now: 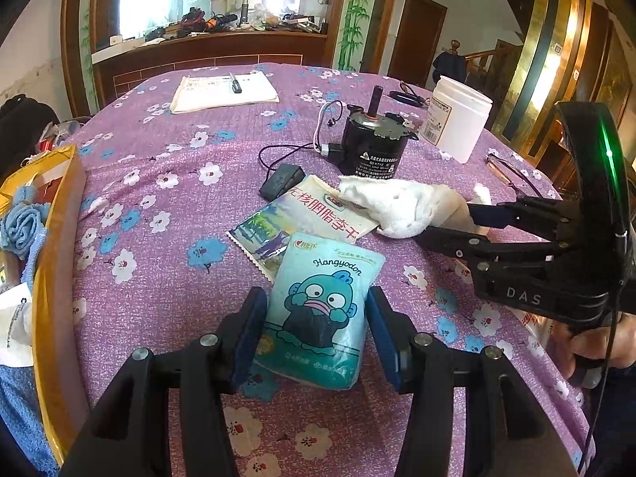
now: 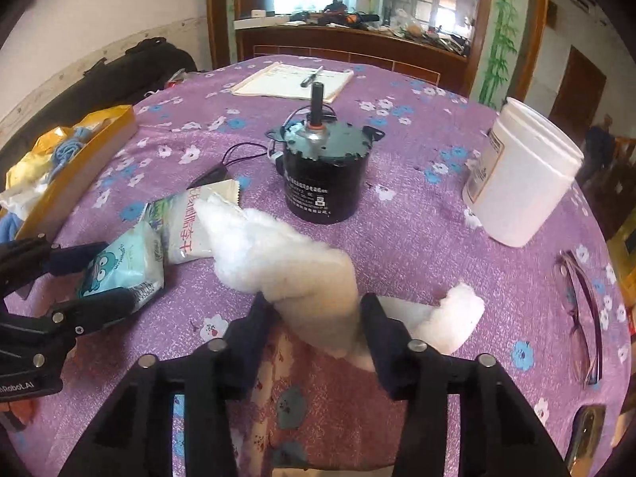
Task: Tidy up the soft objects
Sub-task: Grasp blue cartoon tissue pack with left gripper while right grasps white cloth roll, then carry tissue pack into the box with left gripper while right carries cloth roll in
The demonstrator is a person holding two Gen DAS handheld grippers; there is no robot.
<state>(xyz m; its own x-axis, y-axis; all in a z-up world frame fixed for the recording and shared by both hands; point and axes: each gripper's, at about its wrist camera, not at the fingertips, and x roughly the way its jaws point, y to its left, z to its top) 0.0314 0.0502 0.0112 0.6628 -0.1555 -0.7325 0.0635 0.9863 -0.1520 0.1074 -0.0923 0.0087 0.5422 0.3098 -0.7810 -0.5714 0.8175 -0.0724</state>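
Two handheld grippers work over a desk (image 1: 167, 214) covered in a purple flowered cloth. The left gripper (image 1: 316, 330) has its jaws closed on a pale blue tissue pack (image 1: 318, 310) printed with a cartoon fish; the blue pads press both sides of the pack, whose far end pokes out ahead of the jaws. Just beyond that end, and partly under it, lies a flat snack packet (image 1: 294, 214) with red lettering.

The right gripper (image 2: 316, 318) has its jaws clamped on a white fluffy cloth (image 2: 278, 254). No earlier view is given, so only the grip itself can be told: the dark pads squeeze the cloth near its middle. One end of the cloth reaches ahead and to the left of the jaws onto the snack packet; the other end curls out to their right.

Ahead of the right jaws stands a black motor (image 2: 326, 175) with an upright shaft, and farther right a white plastic jar (image 2: 520, 183). Far to the left of both grippers sits a yellow box (image 2: 75, 167) holding blue and white soft items.
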